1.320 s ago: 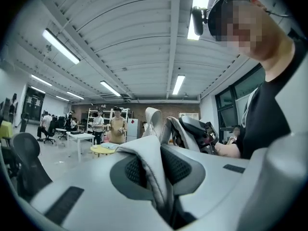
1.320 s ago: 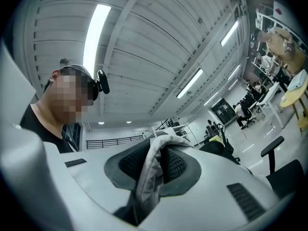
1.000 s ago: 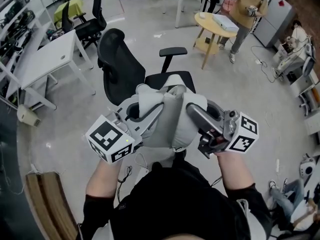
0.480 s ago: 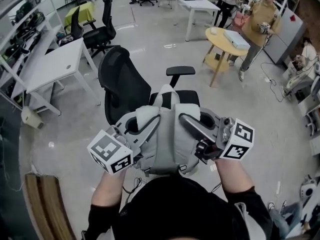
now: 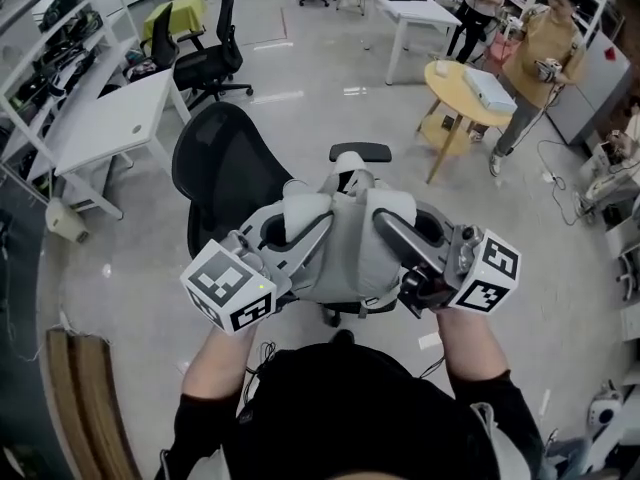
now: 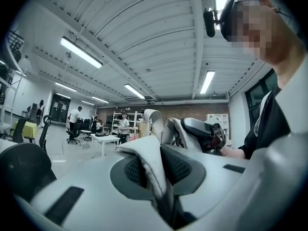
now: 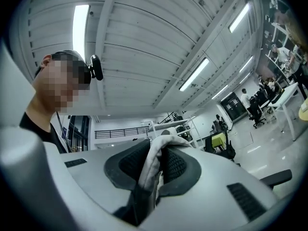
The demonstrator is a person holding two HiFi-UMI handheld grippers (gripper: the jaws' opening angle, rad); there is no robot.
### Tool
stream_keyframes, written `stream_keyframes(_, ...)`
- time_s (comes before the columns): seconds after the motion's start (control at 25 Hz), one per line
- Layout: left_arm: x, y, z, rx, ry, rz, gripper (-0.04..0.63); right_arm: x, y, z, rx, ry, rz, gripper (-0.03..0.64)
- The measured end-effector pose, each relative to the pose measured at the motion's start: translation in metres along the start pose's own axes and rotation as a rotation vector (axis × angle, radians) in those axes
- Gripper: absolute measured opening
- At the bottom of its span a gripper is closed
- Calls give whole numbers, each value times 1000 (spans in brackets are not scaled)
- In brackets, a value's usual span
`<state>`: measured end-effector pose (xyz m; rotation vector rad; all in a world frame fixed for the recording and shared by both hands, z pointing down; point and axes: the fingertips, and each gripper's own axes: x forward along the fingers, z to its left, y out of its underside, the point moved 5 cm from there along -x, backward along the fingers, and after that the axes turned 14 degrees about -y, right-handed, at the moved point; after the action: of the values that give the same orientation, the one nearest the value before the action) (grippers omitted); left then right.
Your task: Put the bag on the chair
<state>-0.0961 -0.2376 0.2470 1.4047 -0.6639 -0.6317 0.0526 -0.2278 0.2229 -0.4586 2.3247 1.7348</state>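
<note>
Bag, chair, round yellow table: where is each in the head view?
bag (image 5: 345, 253), head view, its grey middle.
chair (image 5: 222, 168), head view, the black backrest.
round yellow table (image 5: 448, 76), head view, bare part of its top.

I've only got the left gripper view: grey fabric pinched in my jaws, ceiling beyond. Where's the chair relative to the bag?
Observer: In the head view the light grey fabric bag hides the seat of the black office chair from above. Whether they touch can't be told.
Operator: Is the right gripper holding it too?
Observer: Yes. The right gripper view shows the right gripper with its jaws shut on a fold of the bag.
</note>
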Motion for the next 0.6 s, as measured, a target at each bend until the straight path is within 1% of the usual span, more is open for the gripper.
stream_keyframes(0.12, 26, 14, 3, -39, -4, 16, 63, -16, 0, -23, 11, 25, 11, 72)
stream_keyframes(0.28, 55, 37, 13, -76, 22, 60, 63, -32, 10, -53, 44, 74, 16, 72)
stream_keyframes(0.44, 86, 57, 33, -109, 74, 89, 63, -39, 17, -87, 68, 150, 11, 72)
stream_keyframes(0.6, 124, 64, 63, -142, 143, 113, 63, -39, 13, -129, 88, 228, 2, 72)
